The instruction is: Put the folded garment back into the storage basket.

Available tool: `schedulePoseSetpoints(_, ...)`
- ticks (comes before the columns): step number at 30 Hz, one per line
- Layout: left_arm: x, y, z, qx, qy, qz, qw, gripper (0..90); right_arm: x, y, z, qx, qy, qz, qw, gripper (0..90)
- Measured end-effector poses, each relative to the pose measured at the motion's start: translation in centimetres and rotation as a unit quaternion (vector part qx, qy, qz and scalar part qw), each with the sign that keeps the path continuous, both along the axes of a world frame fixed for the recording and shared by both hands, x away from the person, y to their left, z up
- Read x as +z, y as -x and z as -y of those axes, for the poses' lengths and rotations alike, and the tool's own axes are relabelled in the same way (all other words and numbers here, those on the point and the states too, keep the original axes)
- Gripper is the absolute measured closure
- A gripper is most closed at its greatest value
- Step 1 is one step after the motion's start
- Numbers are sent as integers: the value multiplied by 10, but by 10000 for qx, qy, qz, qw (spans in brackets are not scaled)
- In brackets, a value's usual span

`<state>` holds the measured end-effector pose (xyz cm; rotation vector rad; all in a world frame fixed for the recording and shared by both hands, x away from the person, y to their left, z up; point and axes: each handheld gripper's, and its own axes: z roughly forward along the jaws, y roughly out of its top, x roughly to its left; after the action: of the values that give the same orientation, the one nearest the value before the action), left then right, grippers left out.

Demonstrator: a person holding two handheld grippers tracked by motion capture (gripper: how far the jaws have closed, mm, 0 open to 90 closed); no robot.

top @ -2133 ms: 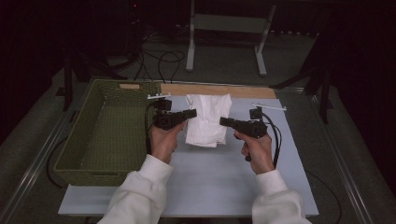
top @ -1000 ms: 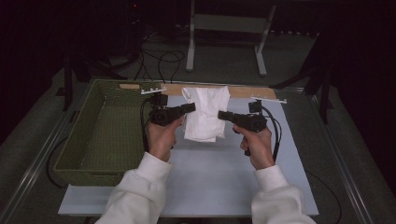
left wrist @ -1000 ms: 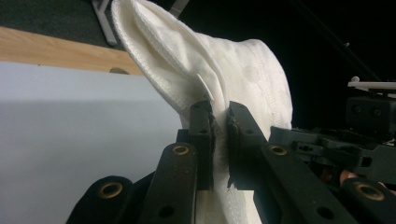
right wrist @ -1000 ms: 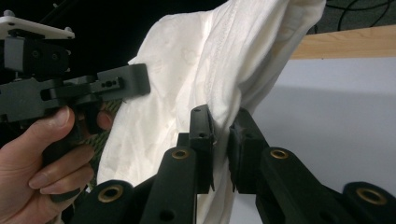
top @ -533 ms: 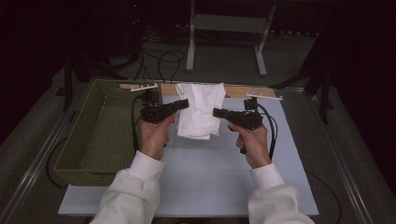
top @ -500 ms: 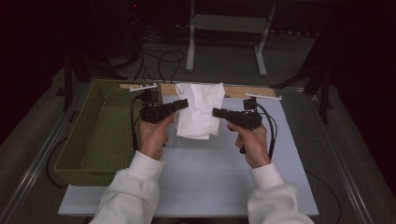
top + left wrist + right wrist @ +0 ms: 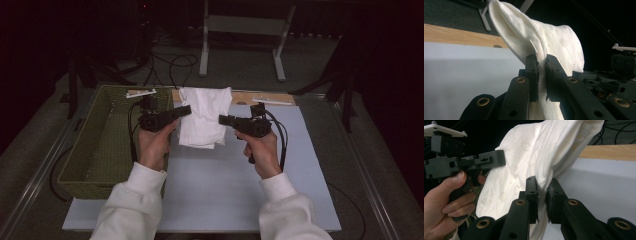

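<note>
Left tool & right tool each clenched on the white cloth, hanging btwn them above the tabletop. We're mid-carry; next we'd judge: swing left, drop into green basket.

No text, label, brand, number or sign can be read anywhere in these views.
</note>
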<state>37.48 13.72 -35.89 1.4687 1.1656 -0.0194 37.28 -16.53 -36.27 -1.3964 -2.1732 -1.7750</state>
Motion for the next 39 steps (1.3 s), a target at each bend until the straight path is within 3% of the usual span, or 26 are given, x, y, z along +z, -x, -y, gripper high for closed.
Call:
schedulePoseSetpoints(19,0,0,-23,106,-68,-21,9999,824,-3,-4,-24,-66,-17,-51,10000,816)
schedulePoseSetpoints(39,1,1,-51,250,-149,-35,9996,823,-3,-9,-53,45,-39,-84,9999,816)
